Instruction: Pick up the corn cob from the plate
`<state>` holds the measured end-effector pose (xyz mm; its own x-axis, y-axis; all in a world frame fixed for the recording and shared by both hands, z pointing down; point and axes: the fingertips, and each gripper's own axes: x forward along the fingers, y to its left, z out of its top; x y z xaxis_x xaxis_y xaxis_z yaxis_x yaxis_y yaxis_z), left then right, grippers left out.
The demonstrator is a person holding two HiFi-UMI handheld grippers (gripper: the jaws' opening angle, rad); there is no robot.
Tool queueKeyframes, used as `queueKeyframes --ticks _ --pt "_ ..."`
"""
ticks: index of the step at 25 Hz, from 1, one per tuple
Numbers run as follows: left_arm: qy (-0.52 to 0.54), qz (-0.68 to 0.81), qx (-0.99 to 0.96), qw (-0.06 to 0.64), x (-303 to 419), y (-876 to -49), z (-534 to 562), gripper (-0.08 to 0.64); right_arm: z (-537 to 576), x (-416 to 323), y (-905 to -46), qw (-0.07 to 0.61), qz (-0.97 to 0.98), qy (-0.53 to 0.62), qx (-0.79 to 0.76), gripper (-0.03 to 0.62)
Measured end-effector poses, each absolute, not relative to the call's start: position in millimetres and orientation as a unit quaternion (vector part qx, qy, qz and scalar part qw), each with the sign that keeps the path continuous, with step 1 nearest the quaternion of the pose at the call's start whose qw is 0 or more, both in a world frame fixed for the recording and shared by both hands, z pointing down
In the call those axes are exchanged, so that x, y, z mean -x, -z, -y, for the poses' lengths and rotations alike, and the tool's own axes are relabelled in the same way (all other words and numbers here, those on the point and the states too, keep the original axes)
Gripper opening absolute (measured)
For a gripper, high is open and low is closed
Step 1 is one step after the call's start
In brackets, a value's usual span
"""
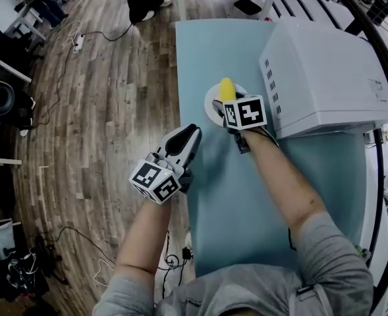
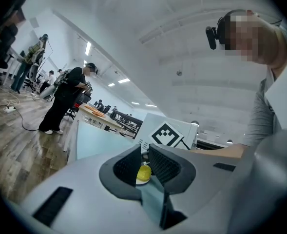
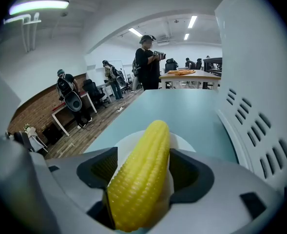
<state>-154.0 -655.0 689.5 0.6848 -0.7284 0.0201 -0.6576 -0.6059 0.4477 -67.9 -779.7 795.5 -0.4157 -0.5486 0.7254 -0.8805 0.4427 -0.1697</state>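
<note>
A yellow corn cob (image 1: 226, 89) lies on a small white plate (image 1: 210, 104) on the pale blue table, with its tip pointing away from me. My right gripper (image 1: 225, 105) hangs tilted down over the cob's near end. In the right gripper view the corn cob (image 3: 143, 174) runs lengthwise between the wide jaws of the right gripper (image 3: 145, 168), and a strip of plate (image 3: 182, 143) shows beside it. My left gripper (image 1: 192, 134) hovers at the table's left edge, shut and holding nothing. Through the slit of the left gripper (image 2: 144, 155) the distant cob (image 2: 143, 173) shows.
A large white vented box (image 1: 325, 71) stands on the table (image 1: 246, 203) just right of the plate, close to my right gripper. The table's left edge drops to a wooden floor (image 1: 101, 110) with cables. Several people stand further back in the room.
</note>
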Motion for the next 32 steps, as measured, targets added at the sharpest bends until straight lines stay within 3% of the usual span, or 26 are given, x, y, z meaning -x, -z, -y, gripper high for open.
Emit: queueKeyframes --ticks 4,6,14,22,32 --pt "0.077 0.388 -0.895 0.206 151.7 -692.4 659.9 0.067 781.4 68.9 -808.4 0.350 0.785 -0.259 -0.440 0.325" --pt "0.075 0.390 -0.896 0.200 151.5 -694.2 662.8 0.067 784.5 67.4 -812.0 0.366 0.784 -0.243 -0.438 0.295" --pt "0.075 0.402 -0.890 0.203 152.8 -694.8 669.3 0.066 783.8 61.0 -818.3 0.370 0.793 -0.256 -0.411 0.265" --pt "0.089 0.410 -0.890 0.178 163.8 -638.3 684.3 0.064 795.4 67.5 -737.0 0.280 0.826 -0.208 -0.443 0.264" --pt "0.097 0.421 -0.893 0.123 186.0 -477.5 686.2 0.064 784.6 73.9 -523.1 0.156 0.858 -0.107 -0.478 0.264"
